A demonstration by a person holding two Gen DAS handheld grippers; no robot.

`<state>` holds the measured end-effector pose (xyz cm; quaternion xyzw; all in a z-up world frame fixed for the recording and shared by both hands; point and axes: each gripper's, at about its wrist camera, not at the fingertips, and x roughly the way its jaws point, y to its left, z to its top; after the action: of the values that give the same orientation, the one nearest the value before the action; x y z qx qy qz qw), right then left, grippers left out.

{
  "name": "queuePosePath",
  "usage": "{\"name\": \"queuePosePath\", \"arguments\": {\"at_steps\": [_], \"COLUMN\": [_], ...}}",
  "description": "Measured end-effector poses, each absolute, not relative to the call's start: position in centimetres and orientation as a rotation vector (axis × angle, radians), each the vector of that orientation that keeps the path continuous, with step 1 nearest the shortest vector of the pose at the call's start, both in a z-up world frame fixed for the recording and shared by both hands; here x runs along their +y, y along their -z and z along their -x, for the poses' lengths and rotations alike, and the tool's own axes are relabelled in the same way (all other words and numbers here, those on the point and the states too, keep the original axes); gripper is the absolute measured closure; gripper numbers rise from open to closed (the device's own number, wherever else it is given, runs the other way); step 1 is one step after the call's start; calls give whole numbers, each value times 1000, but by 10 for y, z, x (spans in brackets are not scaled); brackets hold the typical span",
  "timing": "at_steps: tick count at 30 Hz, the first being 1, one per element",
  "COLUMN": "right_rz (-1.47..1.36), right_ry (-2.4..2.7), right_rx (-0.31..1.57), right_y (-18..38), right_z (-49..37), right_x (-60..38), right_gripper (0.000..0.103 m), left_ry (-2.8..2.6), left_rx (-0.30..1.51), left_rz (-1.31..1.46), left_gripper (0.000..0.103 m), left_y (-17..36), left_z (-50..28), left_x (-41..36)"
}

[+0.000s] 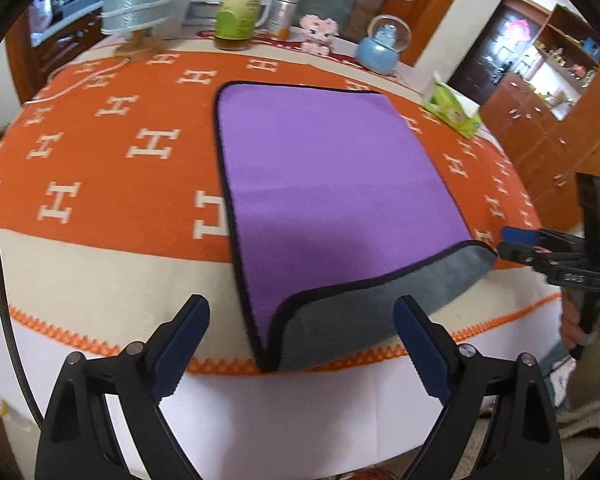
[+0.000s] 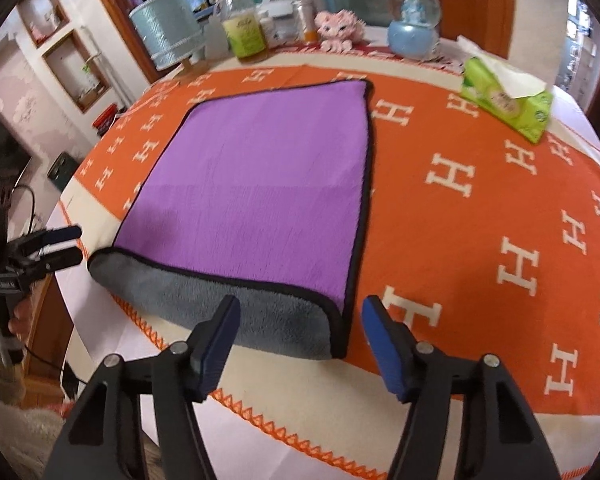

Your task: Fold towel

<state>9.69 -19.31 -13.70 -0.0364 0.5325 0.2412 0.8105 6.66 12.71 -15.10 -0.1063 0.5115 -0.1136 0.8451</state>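
Here one purple towel [image 1: 332, 184] lies folded on the orange cloth [image 1: 100, 152]. Two grippers, left gripper [image 1: 300, 344] and right gripper [image 2: 300, 344], are spread apart, probably touching nothing.

We see our right gripper [image 2: 298, 342] low in the frame, its blue-padded jaws spread wide and holding nothing, just short of the near edge of the purple towel [image 2: 256, 184]. The towel lies on the orange blanket [image 2: 460, 216] covering the bench, its near edge turned over to show a grey underside. Our left gripper [image 2: 66, 246] sits just beside the towel's left near corner, jaws a little apart. A green tissue pack [image 2: 504, 104] rests far right.
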Motion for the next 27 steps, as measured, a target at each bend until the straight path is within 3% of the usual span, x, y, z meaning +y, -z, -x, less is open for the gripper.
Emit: {"name": "queuePosePath", "arguments": {"at_steps": [6, 14, 27], "right_rz": [75, -35, -217], "right_ry": [-560, -611, -687], "right_rx": [1205, 1293, 1392], "right_y": [152, 166, 180], "right_z": [-105, -121, -138], "right_x": [-192, -204, -220], "right_gripper": [45, 55, 71], "left_ry": [316, 367, 395], "left_rx": [1130, 1181, 1220], "left_rz": [226, 226, 194], "left_gripper": [34, 49, 56], "left_y": [161, 169, 172], "left_z": [-76, -85, -86], "left_x": [122, 119, 123]}}
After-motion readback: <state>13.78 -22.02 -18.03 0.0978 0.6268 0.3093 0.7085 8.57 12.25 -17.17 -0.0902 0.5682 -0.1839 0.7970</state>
